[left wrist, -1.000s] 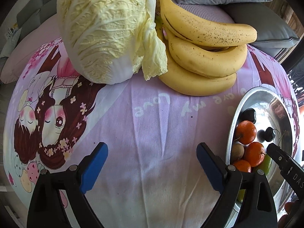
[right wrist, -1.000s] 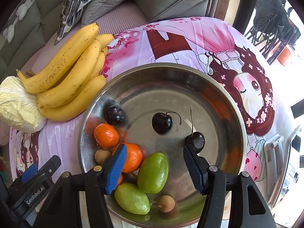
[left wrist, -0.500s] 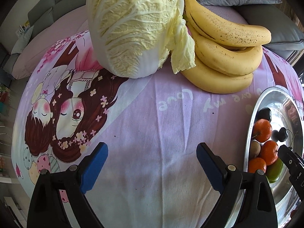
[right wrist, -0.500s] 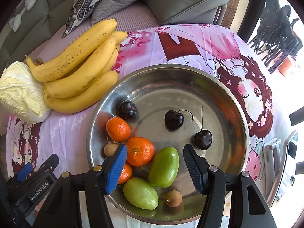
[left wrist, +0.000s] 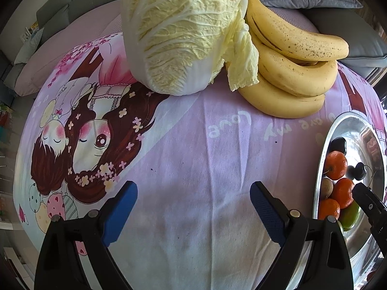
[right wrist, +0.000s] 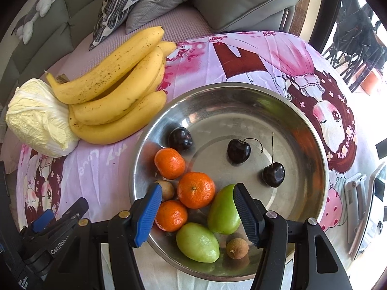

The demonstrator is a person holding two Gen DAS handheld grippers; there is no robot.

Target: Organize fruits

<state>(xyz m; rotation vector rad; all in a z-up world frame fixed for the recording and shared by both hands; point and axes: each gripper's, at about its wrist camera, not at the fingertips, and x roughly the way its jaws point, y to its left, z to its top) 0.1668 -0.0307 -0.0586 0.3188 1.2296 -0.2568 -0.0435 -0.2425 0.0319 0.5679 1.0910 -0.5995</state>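
Left gripper (left wrist: 193, 207) jaws spread wide, nothing between them, hovering over bare pink cartoon tablecloth (left wrist: 183, 159). Right gripper (right wrist: 197, 207) also wide open and empty, poised over the near side of the steel bowl (right wrist: 312, 145).

Diff vs 1.0 s ago:
- Left wrist view: cabbage (left wrist: 183, 31) and banana bunch (left wrist: 290, 67) have slid rightward in frame, and more of the cartoon girl print shows on the left. The bowl (left wrist: 362, 125) now sits further out at the right edge, so the left gripper has swung left, away from the bowl. Jaw gap unchanged.
- Right wrist view: bowl contents sit slightly higher and further right in frame, so the right gripper has drifted a little. Fruit layout unchanged.

In the bowl:
- Three oranges clustered near-left, middle one (right wrist: 196, 189) between the blue pads.
- Two green mangoes, one (right wrist: 223, 209) touching the right pad's inner side in view, the other (right wrist: 197, 241) nearer the rim.
- Three dark cherries, stemmed ones (right wrist: 239, 150) and (right wrist: 273, 174) apart on the bowl floor, the third (right wrist: 180, 139) by the far-left wall.
- Longan (right wrist: 237, 248) at the near rim; another small brown fruit (right wrist: 167, 189) partly behind the left pad.

Bananas (right wrist: 116, 89) and cabbage (right wrist: 38, 118) lie on the cloth, touching each other, just outside the bowl.
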